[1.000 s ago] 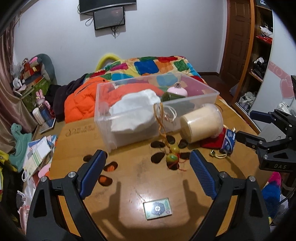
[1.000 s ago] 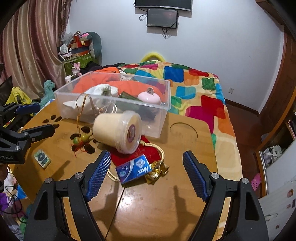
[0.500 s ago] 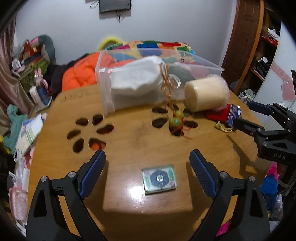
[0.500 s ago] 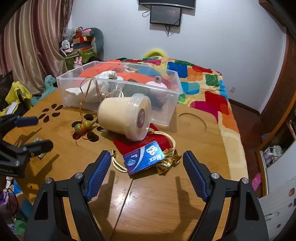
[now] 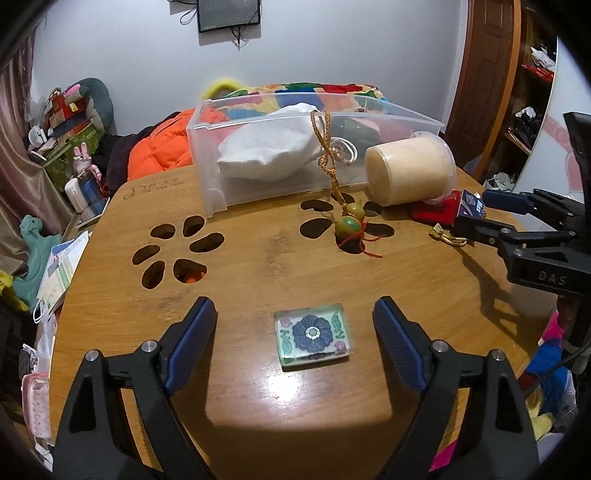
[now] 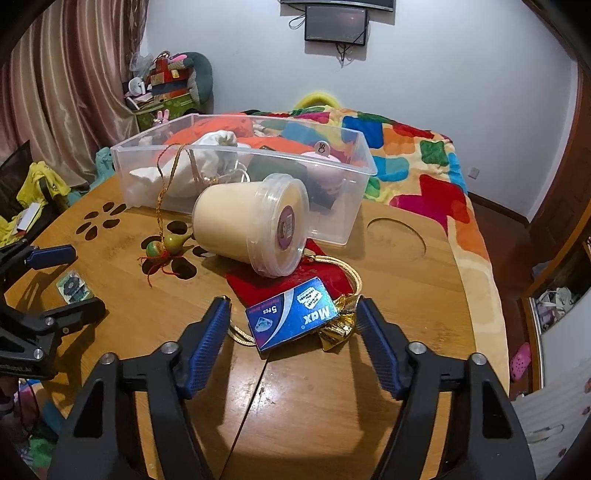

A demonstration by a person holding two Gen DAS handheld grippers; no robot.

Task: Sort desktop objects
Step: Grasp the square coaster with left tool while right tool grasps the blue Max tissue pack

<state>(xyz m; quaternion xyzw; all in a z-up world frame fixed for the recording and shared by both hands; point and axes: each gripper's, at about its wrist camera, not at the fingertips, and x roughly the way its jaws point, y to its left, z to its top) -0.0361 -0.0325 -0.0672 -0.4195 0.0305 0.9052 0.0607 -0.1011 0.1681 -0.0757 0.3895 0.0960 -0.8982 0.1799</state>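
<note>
Patchwork quilt (image 6: pixel 402 155) on bed behind counter; wall monitor (image 6: pixel 335 23) above; pink curtain (image 6: pixel 62 85) left; orange jacket (image 5: pixel 162 151).

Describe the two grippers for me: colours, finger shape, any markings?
Both match. The left gripper and right gripper have black plastic arms, each with round silver screws, ending in flat ribbed blue pads. Seen from the left wrist view, the right gripper's black body carries raised "DAS" lettering. No hands or sleeves show.

Flower-printed clear block (image 5: pixel 314 335) and blue Max box (image 6: pixel 292 312) lie flat on table (image 5: pixel 258 258).
</note>
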